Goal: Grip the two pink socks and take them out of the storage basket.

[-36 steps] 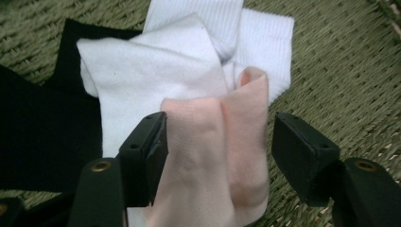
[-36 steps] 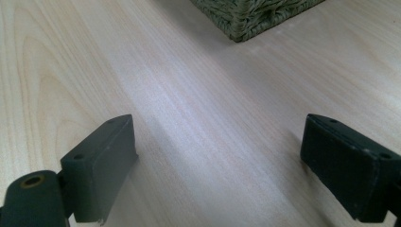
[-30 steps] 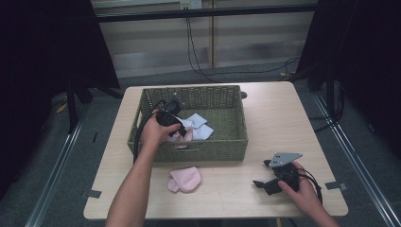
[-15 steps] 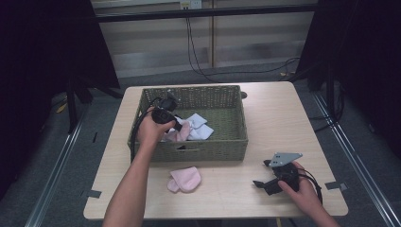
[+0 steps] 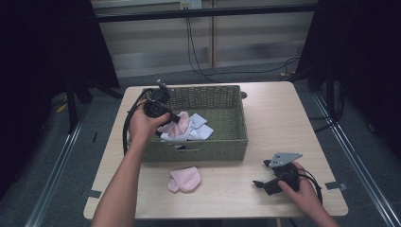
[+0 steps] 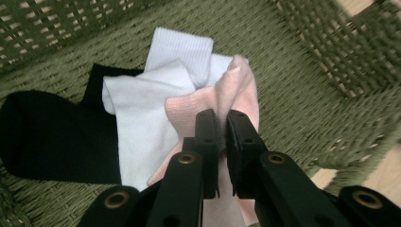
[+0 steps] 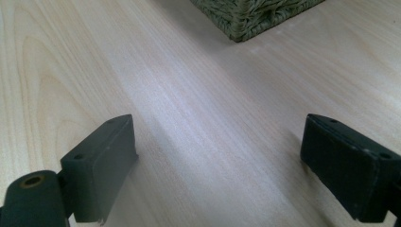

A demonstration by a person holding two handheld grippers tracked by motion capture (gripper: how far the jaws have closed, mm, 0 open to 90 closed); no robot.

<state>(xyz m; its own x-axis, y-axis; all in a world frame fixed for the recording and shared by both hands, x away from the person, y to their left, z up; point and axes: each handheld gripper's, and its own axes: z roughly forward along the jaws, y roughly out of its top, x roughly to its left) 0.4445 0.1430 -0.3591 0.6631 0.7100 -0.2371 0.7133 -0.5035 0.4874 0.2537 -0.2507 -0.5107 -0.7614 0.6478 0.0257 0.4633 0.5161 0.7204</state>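
The left gripper [image 6: 220, 124] had just closed its jaws on a pink sock [image 6: 236, 90] and held it pinched above the floor of the green basket [image 5: 198, 150]. Under it lay a white sock [image 6: 142, 118] and a black sock [image 6: 47, 137]. A second pink sock [image 5: 185, 179] sat on the table [image 5: 283, 118] just in front of the basket. The right gripper [image 7: 217, 165] rested low over bare wood, near the basket's corner, its jaws wide apart with nothing between them.
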